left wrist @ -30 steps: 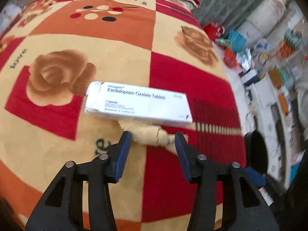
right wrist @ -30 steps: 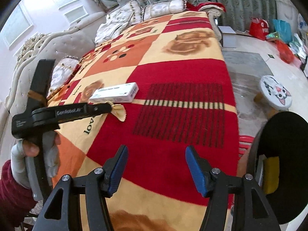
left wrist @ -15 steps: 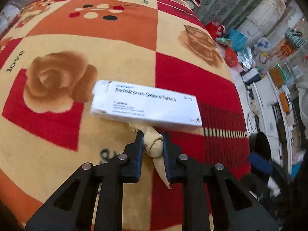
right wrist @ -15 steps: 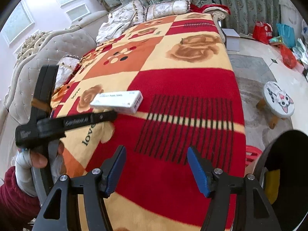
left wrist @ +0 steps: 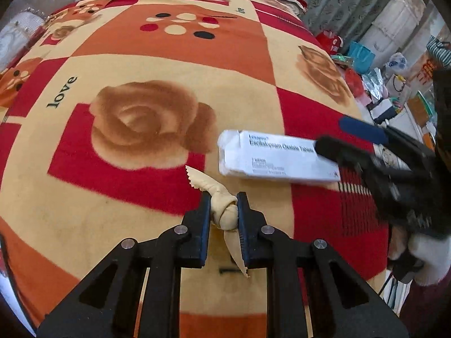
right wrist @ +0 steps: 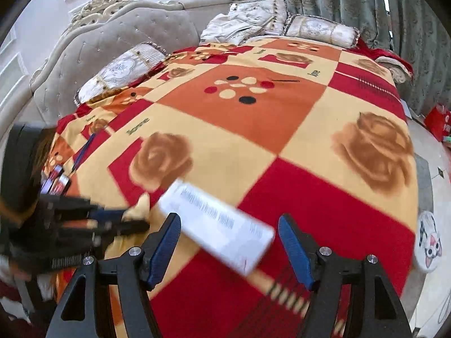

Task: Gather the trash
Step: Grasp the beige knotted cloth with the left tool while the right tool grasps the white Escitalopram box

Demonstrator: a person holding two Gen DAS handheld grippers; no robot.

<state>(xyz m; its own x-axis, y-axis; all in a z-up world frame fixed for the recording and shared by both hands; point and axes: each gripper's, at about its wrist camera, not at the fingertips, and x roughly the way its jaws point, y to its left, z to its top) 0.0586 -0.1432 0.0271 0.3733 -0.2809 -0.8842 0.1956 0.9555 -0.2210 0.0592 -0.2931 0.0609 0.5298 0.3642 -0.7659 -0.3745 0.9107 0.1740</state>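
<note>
My left gripper [left wrist: 224,209] is shut on a knotted beige wrapper [left wrist: 222,211] and holds it just above the bed blanket; the wrapper also shows in the right wrist view [right wrist: 139,207]. A white tablet box [left wrist: 276,159] lies on the blanket to the wrapper's right. My right gripper [right wrist: 229,242] is open, its blue-padded fingers on either side of the box's near end [right wrist: 220,225]. In the left wrist view it reaches in from the right [left wrist: 341,136] over the box.
The bed is covered by a red, orange and cream rose-patterned blanket [right wrist: 253,118] with pillows [right wrist: 318,29] at the far end. Small items [right wrist: 55,180] lie at the blanket's left edge. A cat-face stool [right wrist: 428,242] and floor clutter [left wrist: 380,84] stand right of the bed.
My left gripper closed on the wrapper and lifted it away from the box. My right gripper moved forward from the foot of the bed to the tablet box.
</note>
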